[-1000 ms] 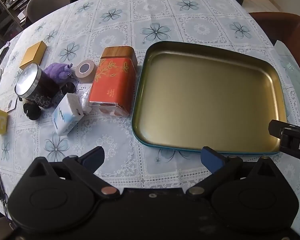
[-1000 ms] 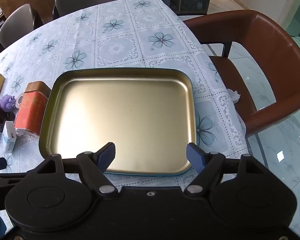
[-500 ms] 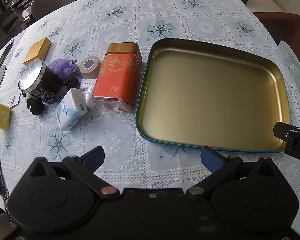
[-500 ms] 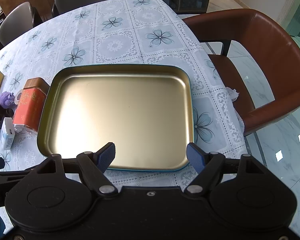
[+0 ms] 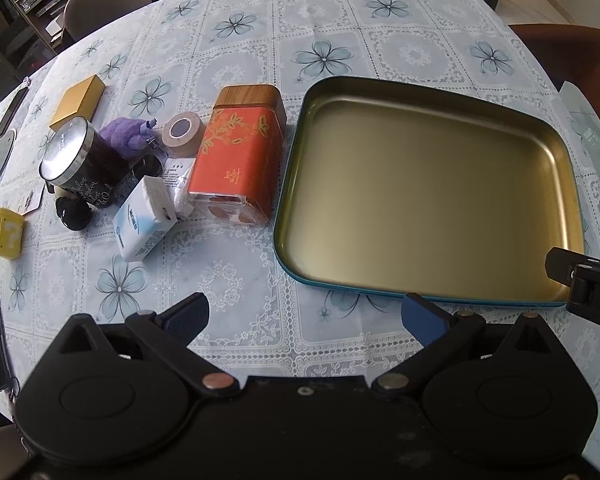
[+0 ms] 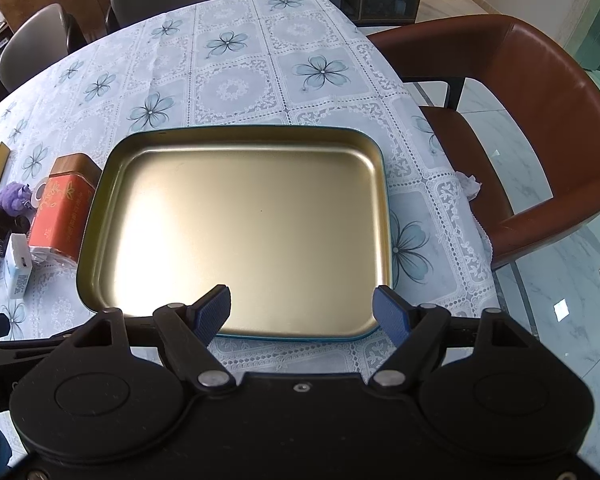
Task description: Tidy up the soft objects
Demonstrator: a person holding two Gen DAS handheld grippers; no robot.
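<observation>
Both grippers, left (image 5: 304, 314) and right (image 6: 302, 308), hover wide and empty before the bare tray (image 5: 300, 152); judged pre-grasp, next requires the left reaching the purple plush (image 5: 124, 133) among the clutter.

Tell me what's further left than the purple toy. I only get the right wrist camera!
Observer: A yellow question-mark block sits near the table's left edge.
Operator: Is the left gripper holding anything?
Observer: No. The left gripper is open, nothing between its fingers, over bare tablecloth.
Operator: Any more soft stuff?
Observer: A black fuzzy toy lies right in front of the dark jar.
</observation>
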